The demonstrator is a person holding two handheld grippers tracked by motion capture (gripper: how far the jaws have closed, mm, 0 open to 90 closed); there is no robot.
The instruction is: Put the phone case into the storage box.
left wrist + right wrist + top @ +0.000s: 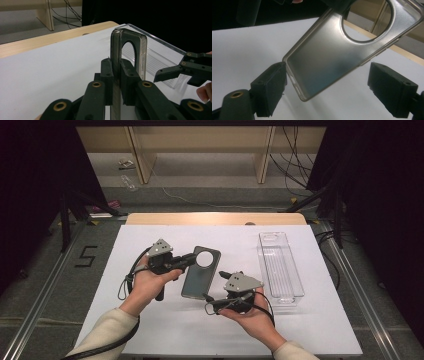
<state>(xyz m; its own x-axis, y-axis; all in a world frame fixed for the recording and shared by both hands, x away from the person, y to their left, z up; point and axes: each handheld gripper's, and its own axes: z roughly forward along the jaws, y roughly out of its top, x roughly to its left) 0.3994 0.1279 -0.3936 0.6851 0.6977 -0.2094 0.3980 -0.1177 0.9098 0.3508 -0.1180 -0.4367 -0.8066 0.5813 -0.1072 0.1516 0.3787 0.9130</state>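
High view: phone case (199, 273) held off the bench (165, 330) by the left tool (186, 260), with the right tool (221, 286) standing open at its lower end.
Clamped on the edge beside the round camera cutout, the left tool carries the case alone. Its long axis runs from that grip down toward the right tool, whose jaws stand wide on either side of the lower corner without pressing. A clear tray (280, 266) lies to the right, nearer the right hand (255, 317), so a handover looks likely.
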